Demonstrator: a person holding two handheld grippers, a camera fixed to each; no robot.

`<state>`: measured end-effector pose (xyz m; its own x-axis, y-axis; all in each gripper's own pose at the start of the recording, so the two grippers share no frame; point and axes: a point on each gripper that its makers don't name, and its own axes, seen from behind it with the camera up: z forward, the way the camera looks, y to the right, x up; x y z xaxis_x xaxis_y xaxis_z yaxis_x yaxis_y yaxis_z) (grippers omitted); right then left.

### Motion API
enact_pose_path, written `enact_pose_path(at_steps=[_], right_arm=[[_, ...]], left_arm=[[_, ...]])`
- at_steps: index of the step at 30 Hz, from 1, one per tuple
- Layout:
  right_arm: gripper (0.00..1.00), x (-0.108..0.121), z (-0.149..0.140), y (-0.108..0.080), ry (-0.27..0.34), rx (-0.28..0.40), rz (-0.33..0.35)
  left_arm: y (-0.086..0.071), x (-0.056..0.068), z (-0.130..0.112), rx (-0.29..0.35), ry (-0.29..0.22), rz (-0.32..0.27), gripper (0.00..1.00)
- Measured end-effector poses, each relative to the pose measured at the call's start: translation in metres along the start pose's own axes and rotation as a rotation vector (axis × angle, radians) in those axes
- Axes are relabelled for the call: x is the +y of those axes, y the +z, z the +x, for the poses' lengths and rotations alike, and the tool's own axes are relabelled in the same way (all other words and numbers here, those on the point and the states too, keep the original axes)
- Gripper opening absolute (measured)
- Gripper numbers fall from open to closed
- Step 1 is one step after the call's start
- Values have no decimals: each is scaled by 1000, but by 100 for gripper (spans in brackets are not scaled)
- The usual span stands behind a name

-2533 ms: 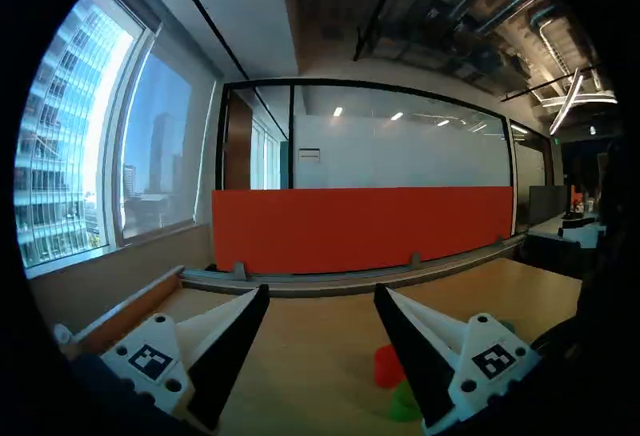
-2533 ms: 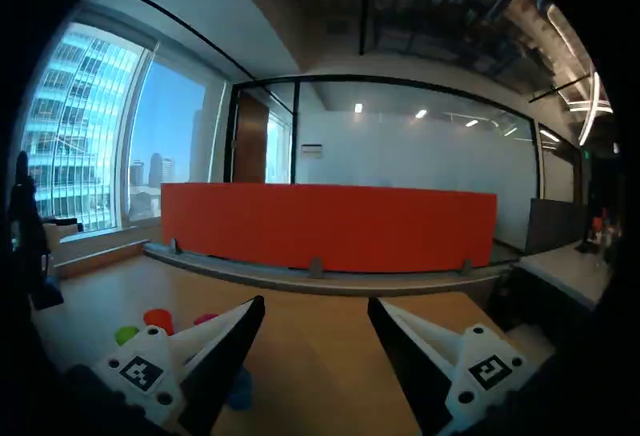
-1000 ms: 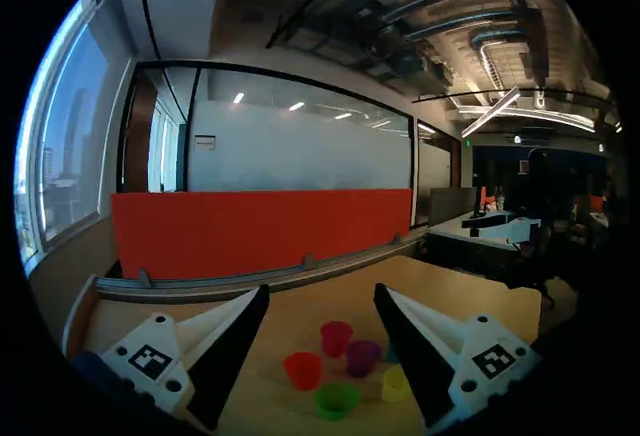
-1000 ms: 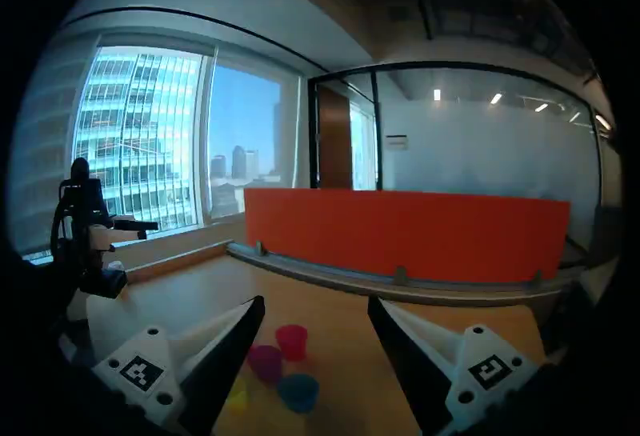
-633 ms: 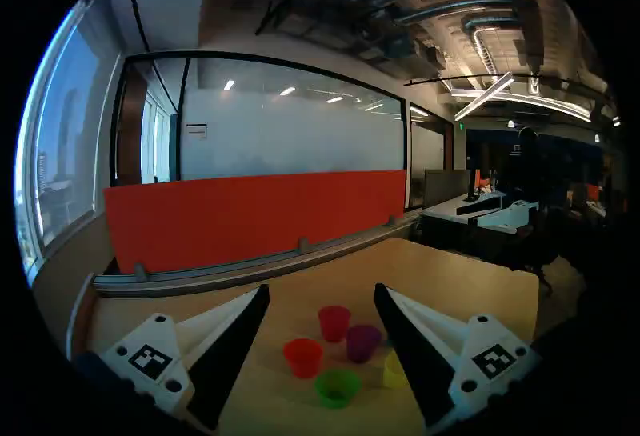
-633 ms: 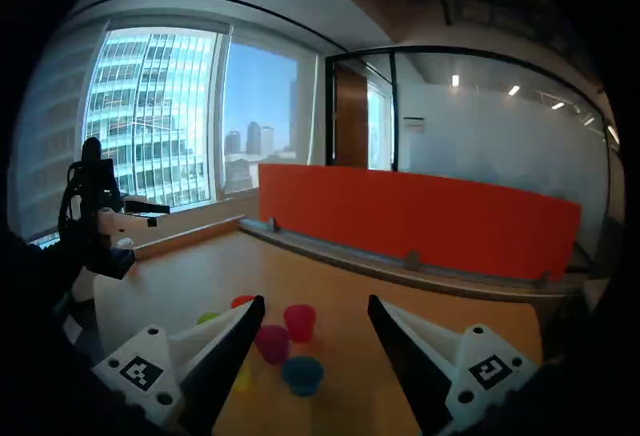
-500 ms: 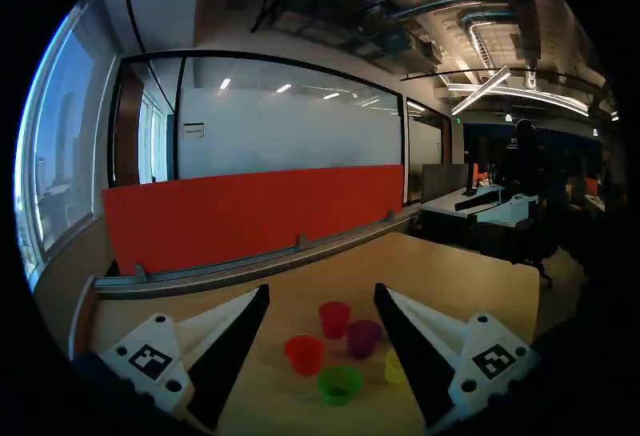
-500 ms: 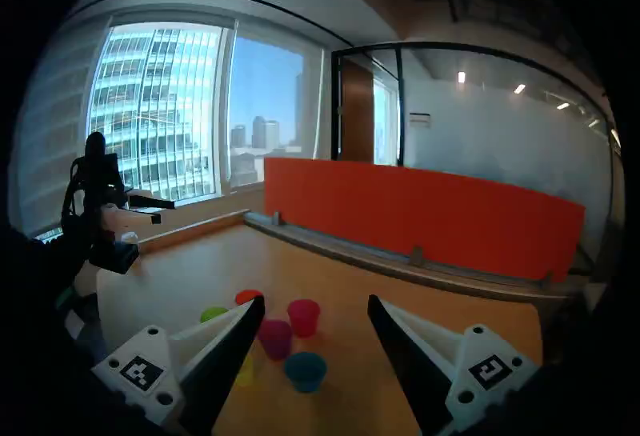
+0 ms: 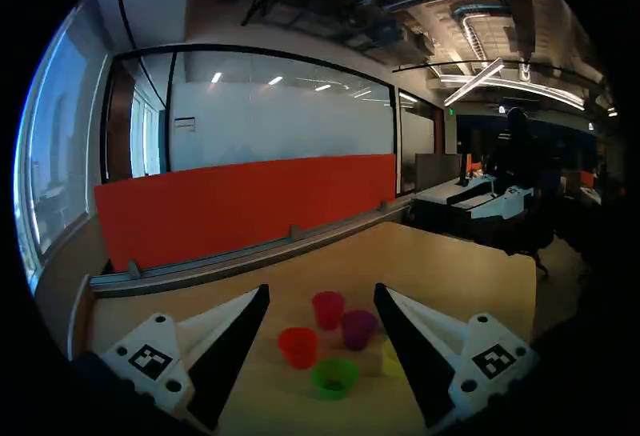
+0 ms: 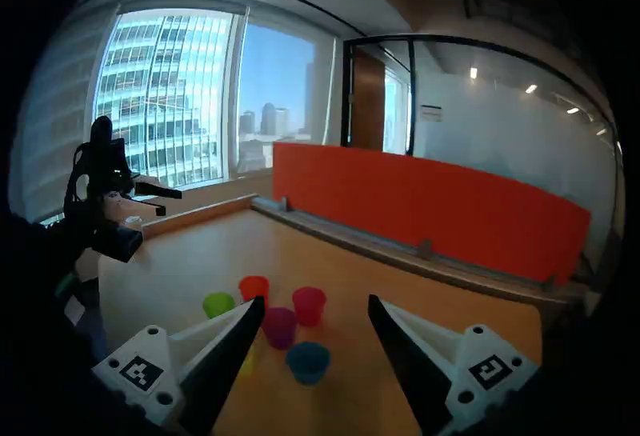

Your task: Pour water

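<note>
Left gripper (image 9: 320, 286) jaws spread wide, gripping nothing; right gripper (image 10: 314, 298) same. Cup cluster (image 9: 358, 328) lower centre, untouched. Open worktop (image 9: 448, 260) to right edge.

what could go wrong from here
1. The red cup, pink cup, purple cup and green cup stand bunched together, so reaching for one could tip a neighbour.
2. The yellow cup sits half hidden behind a finger of the open left gripper, easy to bump.
</note>
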<state>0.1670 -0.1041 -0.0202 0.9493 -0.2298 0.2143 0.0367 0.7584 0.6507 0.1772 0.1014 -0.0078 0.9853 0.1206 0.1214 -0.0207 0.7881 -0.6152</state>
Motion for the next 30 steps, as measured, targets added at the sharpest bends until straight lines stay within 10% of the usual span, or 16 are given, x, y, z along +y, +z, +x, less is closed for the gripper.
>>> enact_pose_path(at_steps=[30], right_arm=[[100,1,-104,30,15,-174,26]], left_arm=[[29,14,-114,-175,23,-34,98]])
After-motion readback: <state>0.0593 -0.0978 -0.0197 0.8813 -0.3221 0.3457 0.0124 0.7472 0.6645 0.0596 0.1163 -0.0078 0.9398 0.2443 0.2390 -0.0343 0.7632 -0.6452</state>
